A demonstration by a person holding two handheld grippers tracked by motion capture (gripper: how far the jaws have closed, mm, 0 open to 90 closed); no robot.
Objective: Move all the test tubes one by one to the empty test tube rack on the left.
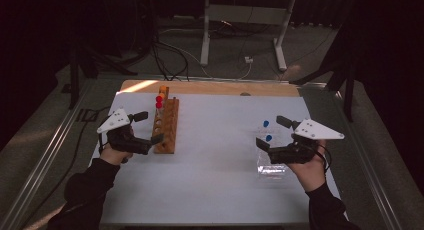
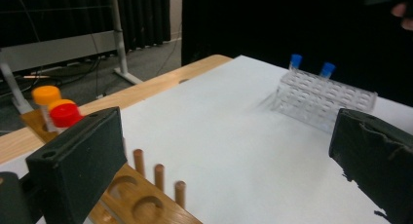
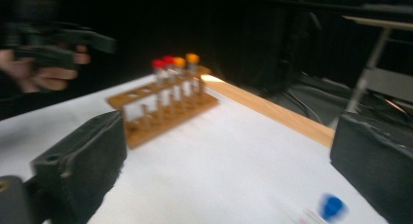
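Both tongs, left [image 1: 149,127] and right [image 1: 273,132], gape released beside unlabelled wooden rack [image 1: 166,127] and clear rack [image 1: 271,162].

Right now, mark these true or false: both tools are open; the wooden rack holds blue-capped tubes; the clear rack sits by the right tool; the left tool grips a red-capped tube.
Both tools, left tool and right tool, are open: true.
The wooden rack holds blue-capped tubes: false, its tubes have red and orange caps.
The clear rack sits by the right tool: true.
The left tool grips a red-capped tube: false, its jaws hold nothing.
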